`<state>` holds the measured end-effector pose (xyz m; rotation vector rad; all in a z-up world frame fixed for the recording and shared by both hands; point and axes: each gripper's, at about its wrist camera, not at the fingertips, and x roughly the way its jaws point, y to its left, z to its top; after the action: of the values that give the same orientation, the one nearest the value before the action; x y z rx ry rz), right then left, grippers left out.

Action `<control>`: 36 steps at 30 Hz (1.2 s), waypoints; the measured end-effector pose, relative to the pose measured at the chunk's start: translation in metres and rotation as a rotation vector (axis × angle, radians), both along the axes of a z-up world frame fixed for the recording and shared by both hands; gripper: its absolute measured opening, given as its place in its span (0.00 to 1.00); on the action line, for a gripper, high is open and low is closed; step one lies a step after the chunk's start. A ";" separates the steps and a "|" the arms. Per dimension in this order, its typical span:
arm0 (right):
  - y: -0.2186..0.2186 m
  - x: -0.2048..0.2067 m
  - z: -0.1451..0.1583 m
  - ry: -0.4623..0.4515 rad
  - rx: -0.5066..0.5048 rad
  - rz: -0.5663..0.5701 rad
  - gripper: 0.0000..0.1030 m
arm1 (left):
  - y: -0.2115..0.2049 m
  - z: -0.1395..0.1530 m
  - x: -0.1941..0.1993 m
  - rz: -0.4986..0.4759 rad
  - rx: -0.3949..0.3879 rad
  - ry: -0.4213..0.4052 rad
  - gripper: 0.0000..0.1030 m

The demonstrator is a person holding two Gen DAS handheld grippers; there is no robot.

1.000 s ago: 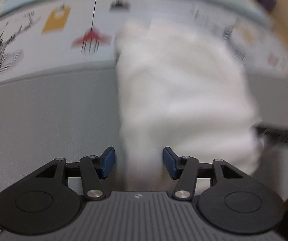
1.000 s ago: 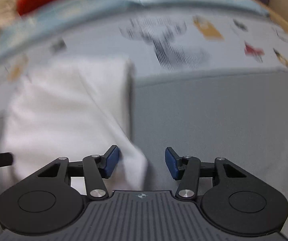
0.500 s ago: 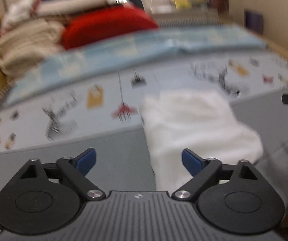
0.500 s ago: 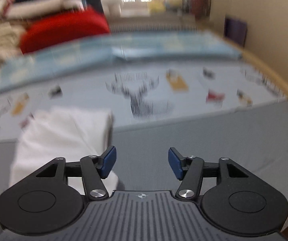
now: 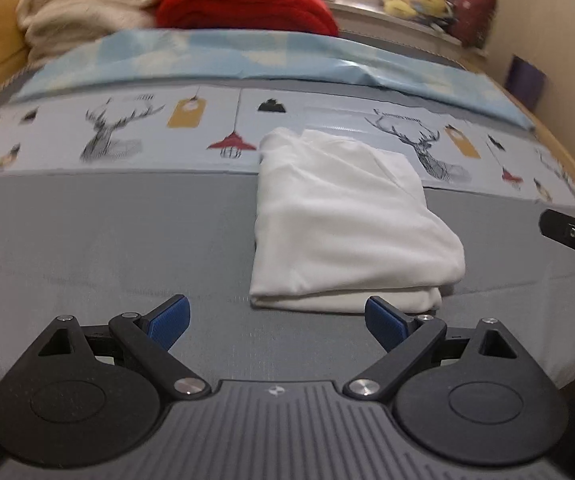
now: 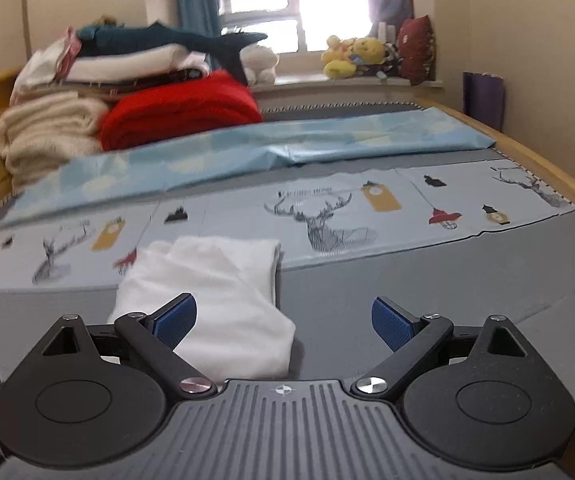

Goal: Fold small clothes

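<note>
Left wrist view shows the folded white garment (image 5: 347, 224) lying on the bed (image 5: 107, 240) near its front edge, left claw (image 5: 277, 320) spread empty, right claw (image 6: 283, 320) opening empty, so its loose top layer could spring open unpressed.

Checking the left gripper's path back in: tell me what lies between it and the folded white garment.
Only bare grey bed cover separates the open left gripper from the folded white garment; the left wrist view shows it.
</note>
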<state>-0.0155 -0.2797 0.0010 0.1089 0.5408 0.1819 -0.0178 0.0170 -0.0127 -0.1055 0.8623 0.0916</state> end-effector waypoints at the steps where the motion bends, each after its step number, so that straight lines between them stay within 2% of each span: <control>1: 0.002 0.002 -0.002 0.008 -0.010 0.003 0.92 | -0.001 -0.002 0.003 -0.003 0.014 0.003 0.94; 6: 0.011 0.009 -0.012 0.090 -0.017 0.028 0.92 | -0.005 -0.016 0.011 -0.026 0.032 0.029 0.94; 13: 0.034 0.011 -0.022 0.129 -0.098 0.102 0.92 | -0.003 -0.021 0.014 -0.020 0.013 0.028 0.94; 20: 0.044 0.011 -0.025 0.138 -0.134 0.147 0.92 | -0.001 -0.021 0.019 -0.013 -0.009 0.028 0.94; 36: 0.049 0.011 -0.024 0.138 -0.139 0.156 0.92 | 0.001 -0.021 0.017 -0.025 -0.024 0.025 0.94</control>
<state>-0.0046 -0.2308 -0.0226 -0.0563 0.6980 0.2894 -0.0003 0.0184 -0.0333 -0.1162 0.8897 0.0592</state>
